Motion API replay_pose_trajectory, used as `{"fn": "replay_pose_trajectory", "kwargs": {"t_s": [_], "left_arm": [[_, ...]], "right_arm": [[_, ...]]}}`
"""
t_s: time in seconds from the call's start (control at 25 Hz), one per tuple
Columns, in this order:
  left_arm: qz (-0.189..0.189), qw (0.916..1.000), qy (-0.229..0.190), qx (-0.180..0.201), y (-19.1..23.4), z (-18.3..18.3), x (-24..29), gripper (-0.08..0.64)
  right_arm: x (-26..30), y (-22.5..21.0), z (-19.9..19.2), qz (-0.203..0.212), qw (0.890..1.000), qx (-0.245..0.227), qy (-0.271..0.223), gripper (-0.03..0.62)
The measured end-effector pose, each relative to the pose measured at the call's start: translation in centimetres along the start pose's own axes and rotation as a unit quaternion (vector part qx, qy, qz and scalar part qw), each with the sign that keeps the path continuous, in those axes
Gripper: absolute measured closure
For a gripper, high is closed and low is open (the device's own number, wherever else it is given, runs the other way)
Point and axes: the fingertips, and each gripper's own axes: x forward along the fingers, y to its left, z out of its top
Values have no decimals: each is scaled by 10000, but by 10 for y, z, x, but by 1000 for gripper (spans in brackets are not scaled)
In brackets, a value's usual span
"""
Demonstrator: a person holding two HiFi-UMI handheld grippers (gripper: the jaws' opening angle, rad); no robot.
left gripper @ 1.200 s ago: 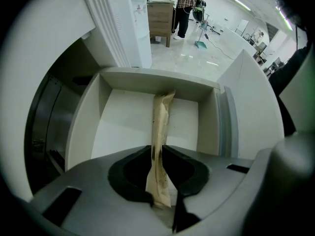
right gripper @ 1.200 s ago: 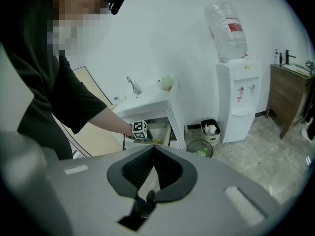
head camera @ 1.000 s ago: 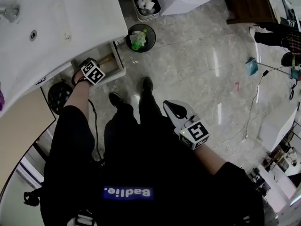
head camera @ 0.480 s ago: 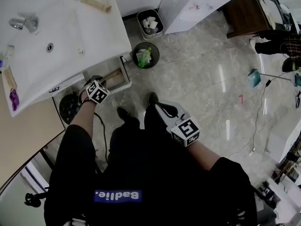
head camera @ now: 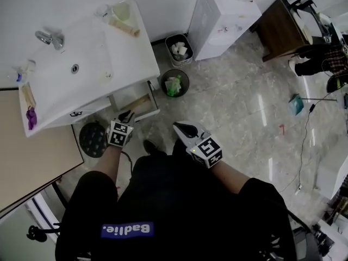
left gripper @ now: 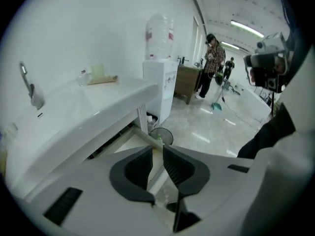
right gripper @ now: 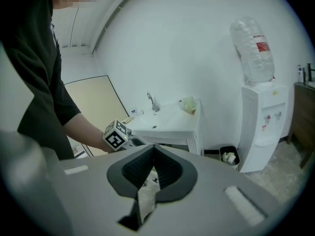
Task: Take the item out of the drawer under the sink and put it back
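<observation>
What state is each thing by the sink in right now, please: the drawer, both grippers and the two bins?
Drawer: pulled open under the sink.
Left gripper: fingers slightly apart, nothing between them.
Right gripper: fingers together, empty.
Round bin: no lid, a green item inside.
Square bin: no lid, white scraps inside.

Black short-sleeved top [head camera: 185, 211] here, blue patch [head camera: 126, 230] with white lettering at the hem, dark trousers [head camera: 161, 161], probably black shoes [head camera: 149, 145].
</observation>
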Motion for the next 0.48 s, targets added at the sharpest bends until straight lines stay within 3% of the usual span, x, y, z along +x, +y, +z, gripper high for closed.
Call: {"fn": "replay_pose_trajectory", "kwargs": {"t_s": [0.16,0.48], "left_arm": [[-107,9966,-713,-393,-20,28,-37,495],[-645,9810,-1807,-301,-70,72,-124,496]], "right_arm": [[7,14,7,85,9996,-259,116,591],[20,49,26,276,9972,-673,170,591]]}}
